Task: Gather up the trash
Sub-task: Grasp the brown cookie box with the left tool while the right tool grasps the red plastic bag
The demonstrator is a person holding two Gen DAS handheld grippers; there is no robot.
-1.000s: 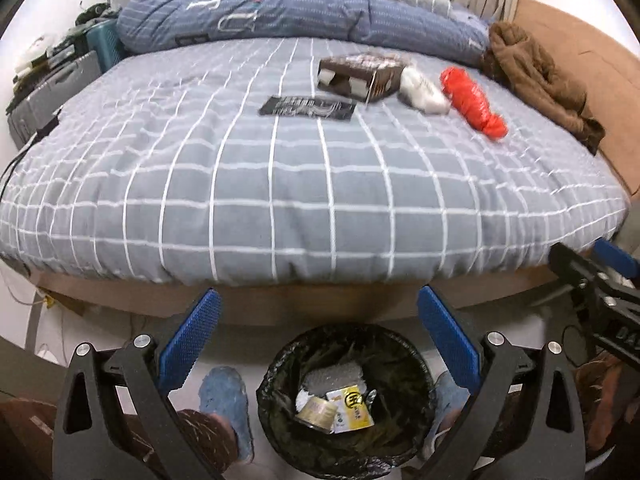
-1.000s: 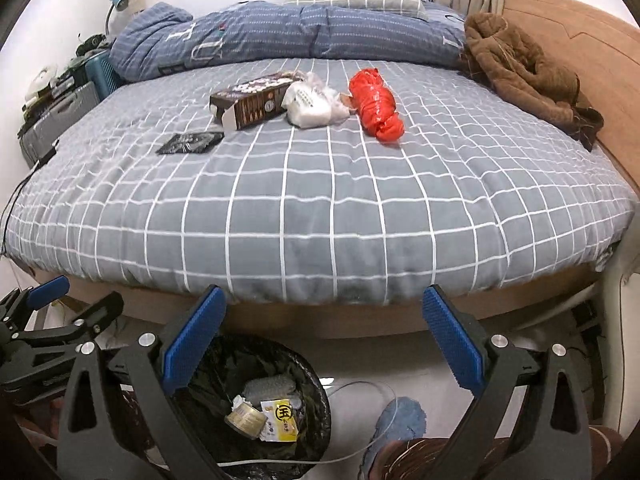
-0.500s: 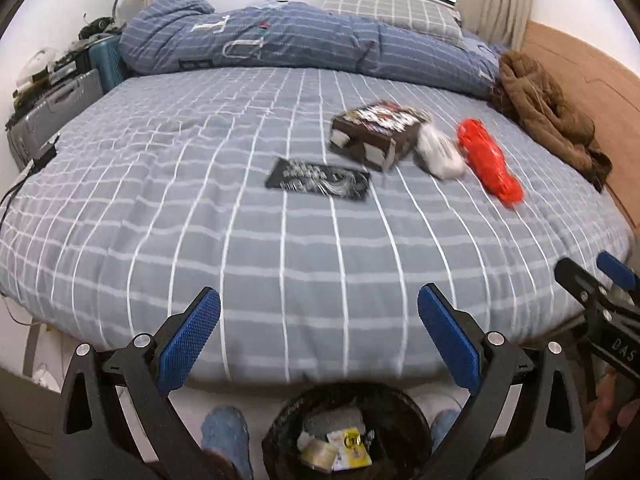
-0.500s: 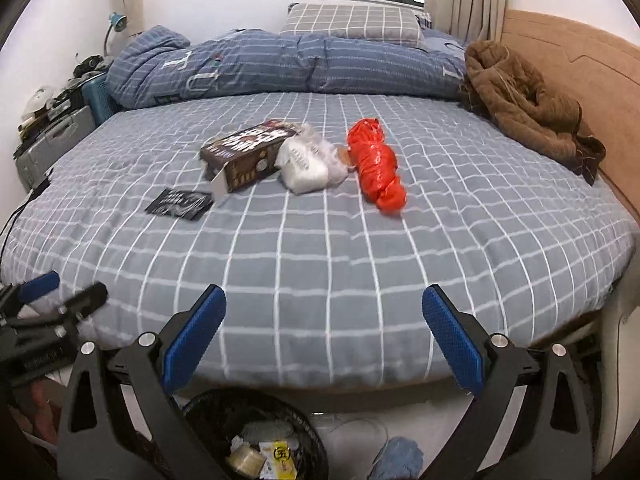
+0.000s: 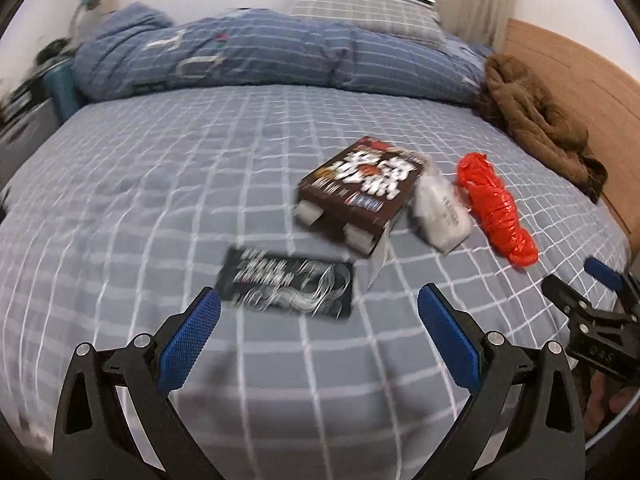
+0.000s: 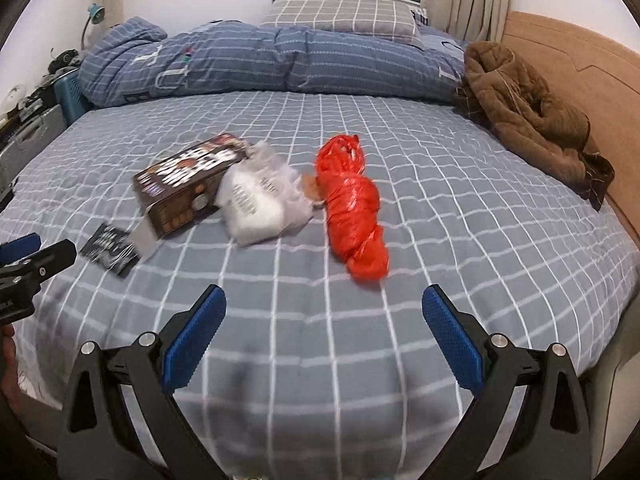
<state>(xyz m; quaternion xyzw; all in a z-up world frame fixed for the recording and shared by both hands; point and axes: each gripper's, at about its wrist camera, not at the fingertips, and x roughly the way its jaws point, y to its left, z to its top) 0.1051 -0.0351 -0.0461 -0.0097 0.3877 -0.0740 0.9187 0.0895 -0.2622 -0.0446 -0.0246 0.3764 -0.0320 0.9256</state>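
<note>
Four pieces of trash lie on the grey checked bed (image 5: pixel 160 184). A flat black wrapper (image 5: pixel 286 280) lies just beyond my open left gripper (image 5: pixel 318 312). Behind it sits a brown snack box (image 5: pixel 360 188), then a white plastic bag (image 5: pixel 440 212) and a crumpled red bag (image 5: pixel 496 208). In the right wrist view the red bag (image 6: pixel 354 216) lies ahead of my open right gripper (image 6: pixel 324 310), with the white bag (image 6: pixel 260 204), the box (image 6: pixel 186 180) and the wrapper (image 6: pixel 110 250) to its left. Both grippers hold nothing.
A rolled blue duvet (image 6: pixel 260 60) and a checked pillow (image 6: pixel 340 14) lie at the back. A brown coat (image 6: pixel 528 108) is heaped by the wooden headboard (image 6: pixel 592 92). Cluttered cases (image 6: pixel 28 120) stand at the left. The other gripper (image 6: pixel 24 264) shows at the left edge.
Both grippers have risen from the black bin on the floor and moved forward over the bed. The bin has dropped out of view and the trash items are nearer.
</note>
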